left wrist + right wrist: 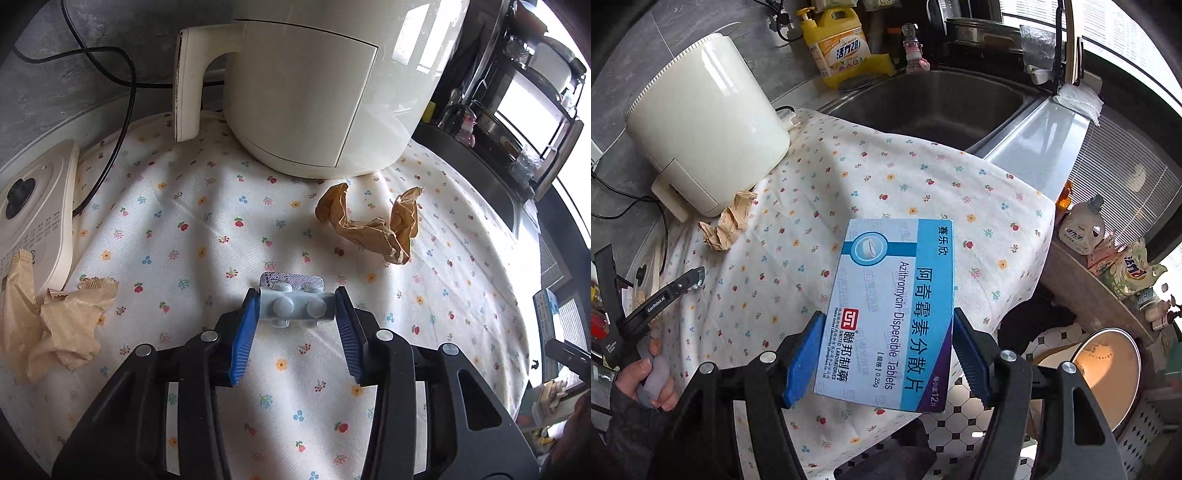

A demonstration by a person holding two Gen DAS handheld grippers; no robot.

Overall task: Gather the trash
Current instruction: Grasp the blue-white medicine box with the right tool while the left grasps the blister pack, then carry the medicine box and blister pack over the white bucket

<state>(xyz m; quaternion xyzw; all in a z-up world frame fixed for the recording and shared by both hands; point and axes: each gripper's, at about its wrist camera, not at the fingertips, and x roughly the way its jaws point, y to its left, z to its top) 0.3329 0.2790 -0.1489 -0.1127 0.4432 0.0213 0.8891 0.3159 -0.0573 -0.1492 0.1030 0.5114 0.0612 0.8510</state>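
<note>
Between my left gripper [295,314] jaws sits a grey blister pack [293,304], pinched at centre frame over the floral cloth [207,229]. My right gripper [888,350] clamps a blue tablet box [892,310], lower centre.

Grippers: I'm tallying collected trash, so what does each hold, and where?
Left gripper clamps the blister pack by its two short ends. Right gripper clamps the tablet box by its long side edges.
</note>
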